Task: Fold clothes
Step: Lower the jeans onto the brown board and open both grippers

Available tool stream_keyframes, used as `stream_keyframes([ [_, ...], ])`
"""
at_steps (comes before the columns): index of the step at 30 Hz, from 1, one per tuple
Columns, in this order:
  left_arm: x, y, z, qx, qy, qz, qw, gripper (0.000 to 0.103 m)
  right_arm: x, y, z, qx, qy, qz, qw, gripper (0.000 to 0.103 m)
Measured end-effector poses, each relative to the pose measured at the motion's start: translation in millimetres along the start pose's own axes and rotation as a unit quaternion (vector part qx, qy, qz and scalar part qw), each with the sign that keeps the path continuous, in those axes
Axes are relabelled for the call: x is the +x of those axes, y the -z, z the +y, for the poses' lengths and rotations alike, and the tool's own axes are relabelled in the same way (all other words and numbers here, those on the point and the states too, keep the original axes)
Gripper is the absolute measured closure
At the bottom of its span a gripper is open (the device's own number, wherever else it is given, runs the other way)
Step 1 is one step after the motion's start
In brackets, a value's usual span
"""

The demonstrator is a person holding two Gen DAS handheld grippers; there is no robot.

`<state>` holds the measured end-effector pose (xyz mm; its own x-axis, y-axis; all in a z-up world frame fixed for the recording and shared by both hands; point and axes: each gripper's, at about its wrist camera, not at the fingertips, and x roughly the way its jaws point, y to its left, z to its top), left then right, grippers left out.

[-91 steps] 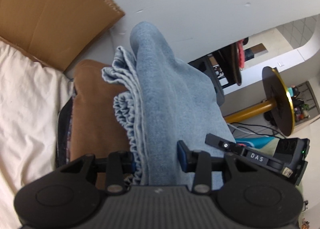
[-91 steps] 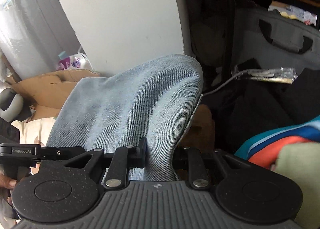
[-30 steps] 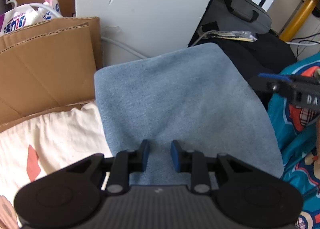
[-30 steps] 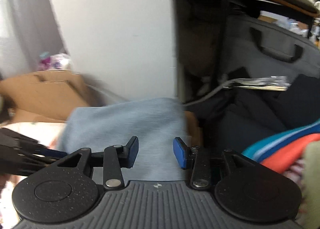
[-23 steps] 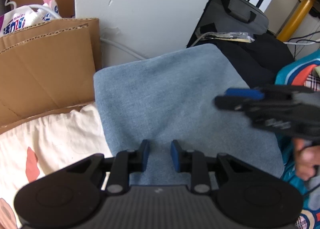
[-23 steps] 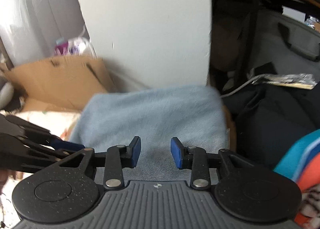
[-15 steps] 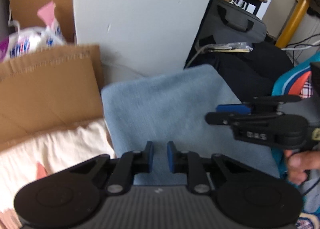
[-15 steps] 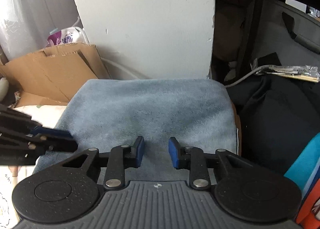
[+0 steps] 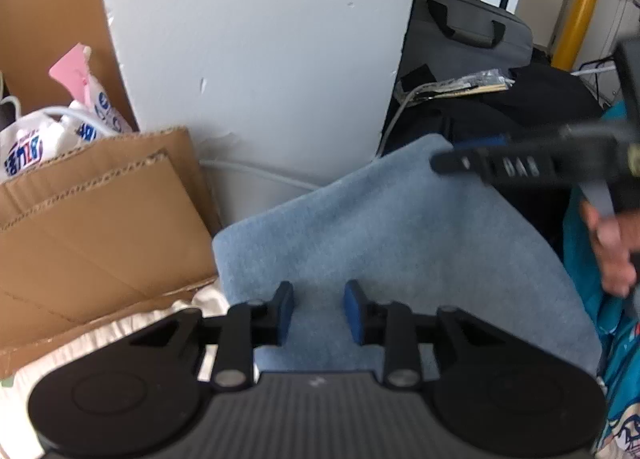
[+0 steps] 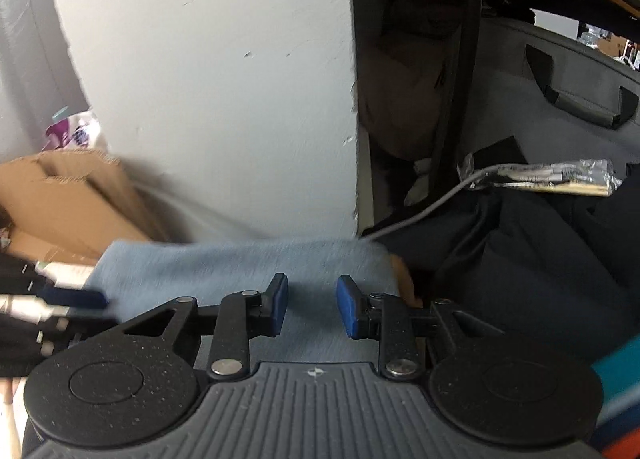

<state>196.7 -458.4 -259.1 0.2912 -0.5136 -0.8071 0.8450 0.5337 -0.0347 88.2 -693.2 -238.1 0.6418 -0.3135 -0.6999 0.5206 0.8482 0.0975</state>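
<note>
A folded blue denim garment [image 9: 380, 243] lies flat at the foot of a white pillar [image 9: 260, 59]. My left gripper [image 9: 319, 295] hovers over its near edge; the jaws are opening and only show cloth behind the gap, with nothing pinched. In the right wrist view the same garment [image 10: 240, 263] is blurred under my right gripper [image 10: 312, 291], which stands open above its right part. The right gripper [image 9: 448, 153] also reaches in over the garment's far right corner, held by a hand [image 9: 612, 251]. The left gripper [image 10: 76, 309] shows at the left edge.
Cardboard [image 9: 92, 211] and a printed plastic bag [image 9: 40, 139] are at the left. Cream cloth [image 9: 120, 331] lies under the left gripper. Black fabric [image 10: 520, 259], a grey bag [image 9: 468, 31] and a cable are at the right. A teal printed garment [image 9: 616, 359] borders the denim.
The denim, held up by both grippers earlier, now lies flat and folded. The left jaws narrowed, then widened. The right gripper swung across the cloth toward its far right corner.
</note>
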Motion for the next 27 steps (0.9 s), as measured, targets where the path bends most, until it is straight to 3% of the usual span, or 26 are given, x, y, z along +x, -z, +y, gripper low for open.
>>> stream_keyframes([
  [4, 1, 8, 2, -0.011, 0.0, -0.004, 0.9999, 0.068, 9, -8, -6, 0.001, 0.001, -0.001, 1.0, 0.068],
  [7, 4, 9, 7, -0.035, 0.006, -0.002, 0.9994, 0.067, 22, -4, -12, -0.002, 0.003, 0.022, 1.0, 0.068],
  [12, 3, 11, -3, -0.013, -0.011, -0.01, 0.9998, 0.067, 37, 9, -23, 0.007, -0.002, 0.048, 0.999, 0.068],
  [18, -16, 14, -6, 0.008, -0.004, -0.017, 0.9998, 0.069, 15, 7, -15, -0.03, 0.001, 0.033, 0.999, 0.068],
  [27, -38, 35, -23, 0.045, 0.039, -0.012, 0.9982, 0.068, -25, 29, -4, -0.032, -0.056, 0.027, 0.998, 0.068],
])
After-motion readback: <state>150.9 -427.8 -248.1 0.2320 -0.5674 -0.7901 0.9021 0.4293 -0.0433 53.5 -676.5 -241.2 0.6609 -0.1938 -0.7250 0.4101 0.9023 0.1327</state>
